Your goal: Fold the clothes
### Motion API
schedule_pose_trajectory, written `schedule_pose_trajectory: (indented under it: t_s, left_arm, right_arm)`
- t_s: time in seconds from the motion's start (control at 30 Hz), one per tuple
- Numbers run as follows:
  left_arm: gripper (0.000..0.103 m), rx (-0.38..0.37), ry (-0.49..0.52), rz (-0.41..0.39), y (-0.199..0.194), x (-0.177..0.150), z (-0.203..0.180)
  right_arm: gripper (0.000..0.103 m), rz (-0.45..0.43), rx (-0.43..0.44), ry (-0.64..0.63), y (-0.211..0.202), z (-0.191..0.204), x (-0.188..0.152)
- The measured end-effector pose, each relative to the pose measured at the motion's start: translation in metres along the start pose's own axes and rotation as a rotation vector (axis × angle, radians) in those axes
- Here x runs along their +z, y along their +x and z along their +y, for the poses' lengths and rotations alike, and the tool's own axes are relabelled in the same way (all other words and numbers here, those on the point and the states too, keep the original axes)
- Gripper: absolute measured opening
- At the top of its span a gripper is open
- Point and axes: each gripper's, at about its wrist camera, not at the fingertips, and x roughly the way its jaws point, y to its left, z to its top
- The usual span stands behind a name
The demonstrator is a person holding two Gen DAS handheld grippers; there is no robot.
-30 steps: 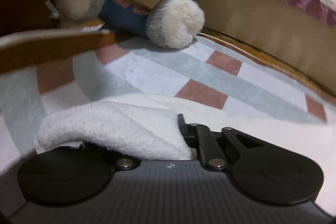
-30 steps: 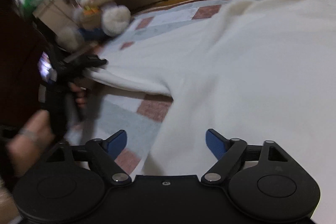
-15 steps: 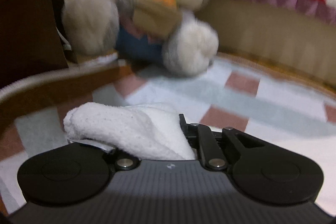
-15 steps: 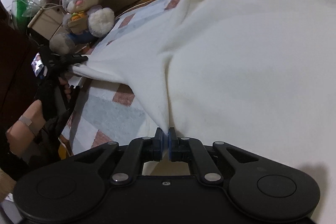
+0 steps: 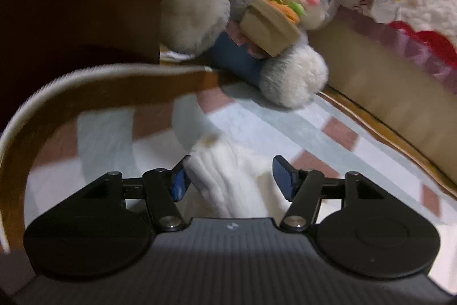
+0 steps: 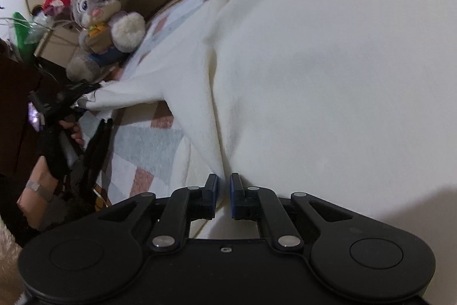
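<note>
- The white garment [image 6: 314, 62] is spread over the checked bedcover [image 6: 148, 150]; its sleeve [image 6: 128, 96] runs out leftward to the left gripper [image 5: 228, 176]
- The left gripper's jaws are opening, the ribbed cuff [image 5: 225, 173] lying loose between them; a second ago it was pinched
- The right gripper [image 6: 224, 190], wide a second ago, is nearly closed on a fold at the near edge, its jaws parting slightly

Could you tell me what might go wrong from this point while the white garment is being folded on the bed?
1. The left gripper is opening with the sleeve end lying loose between its fingers, so the sleeve may drop crooked.
2. The right gripper pinches only a thin ridge of the white garment and is easing apart, so the fabric could slip out.
3. The stuffed rabbit sits close ahead of the sleeve and could get bumped.
</note>
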Motion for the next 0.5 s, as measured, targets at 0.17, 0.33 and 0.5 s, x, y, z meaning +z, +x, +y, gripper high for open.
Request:
schedule_pose_trajectory:
  t_s: [0.17,0.33,0.5]
  left_arm:
    - [0.061,-0.269,-0.002,0.221,-0.067,-0.06,-0.002]
    - [0.061,-0.575,0.085,0.438,-0.131,-0.117,-0.025]
    - [0.063,-0.785,0.206,0.676,-0.165,-0.163,-0.059]
  right_arm:
    - [0.049,0.043,-0.102,-0.184,-0.037,0.028,-0.023]
    - [0.049,0.076,-0.017,-0.314,-0.071,0.043,-0.058]
    - [0.053,0.125,0.131,-0.456,-0.085,0.071,-0.091]
